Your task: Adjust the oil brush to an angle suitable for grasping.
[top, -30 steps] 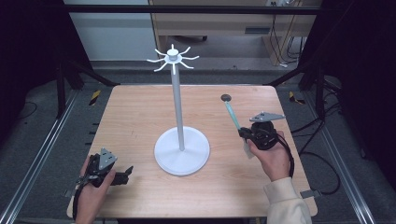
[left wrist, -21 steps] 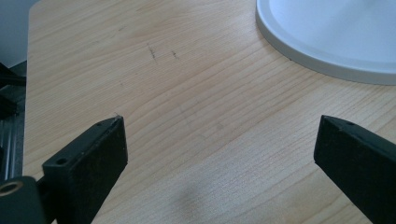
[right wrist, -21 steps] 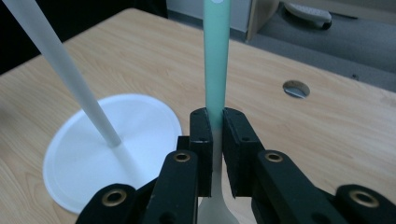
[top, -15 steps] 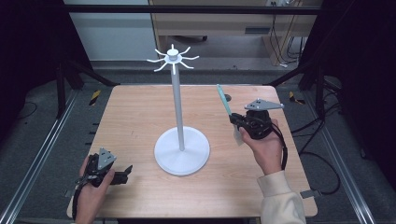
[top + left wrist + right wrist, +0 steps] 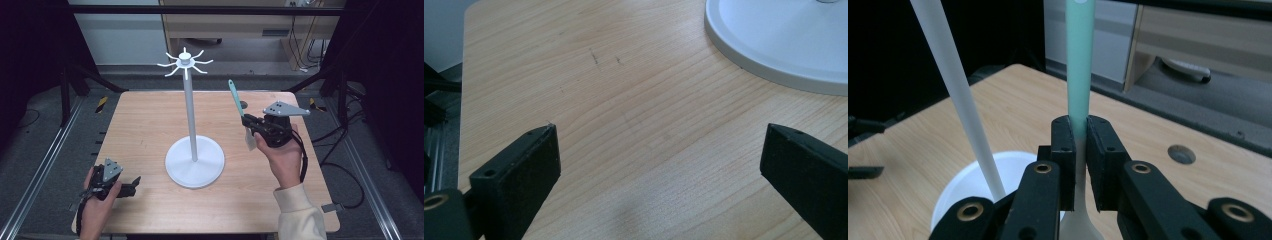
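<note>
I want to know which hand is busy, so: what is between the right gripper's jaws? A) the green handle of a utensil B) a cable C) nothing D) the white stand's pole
A: in the right gripper view, the right gripper is clamped on the utensil's green handle, with the white stand's pole apart to its side.

No text, label, brand, number or sign can be read on anything in the pictures.
</note>
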{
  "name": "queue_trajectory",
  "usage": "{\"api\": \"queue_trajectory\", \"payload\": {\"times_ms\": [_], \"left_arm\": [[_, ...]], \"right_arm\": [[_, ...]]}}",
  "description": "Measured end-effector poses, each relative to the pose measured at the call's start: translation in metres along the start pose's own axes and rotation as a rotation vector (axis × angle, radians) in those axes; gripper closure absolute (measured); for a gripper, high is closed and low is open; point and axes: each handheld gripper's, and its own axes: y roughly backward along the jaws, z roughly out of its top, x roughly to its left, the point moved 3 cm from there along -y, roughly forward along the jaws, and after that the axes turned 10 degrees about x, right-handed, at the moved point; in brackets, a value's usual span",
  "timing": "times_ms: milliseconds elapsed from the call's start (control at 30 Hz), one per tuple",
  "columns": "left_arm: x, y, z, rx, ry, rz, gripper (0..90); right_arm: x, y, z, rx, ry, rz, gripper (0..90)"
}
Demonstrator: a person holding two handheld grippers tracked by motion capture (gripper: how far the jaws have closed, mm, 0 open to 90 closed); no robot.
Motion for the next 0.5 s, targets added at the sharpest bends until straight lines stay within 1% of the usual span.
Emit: {"api": "queue_trajectory", "payload": {"times_ms": [100, 133, 167, 367, 500], "left_arm": [[0.0, 0.0, -0.001, 0.0, 0.0, 0.004, 2.4], [0.0, 0.0, -0.001, 0.0, 0.0, 0.004, 2.4], [-0.001, 0.0, 0.0, -0.003, 0.003, 0.003, 2.4], [-0.001, -0.001, 0.001, -0.007, -0.001, -0.003, 2.4], [-0.001, 0.0, 0.001, -0.01, 0.0, -0.004, 2.4]], "right_arm": [[0.002, 0.001, 0.009, -0.032, -0.01, 0.012, 82.6], [0.002, 0.001, 0.009, -0.032, -0.01, 0.012, 82.6], [0.004, 0.002, 0.011, -0.051, -0.008, 0.019, 82.6], [0.011, 0.004, 0.012, -0.074, 0.011, 0.018, 82.6], [0.014, 0.008, 0.013, -0.09, 0.012, 0.017, 82.6]]}}
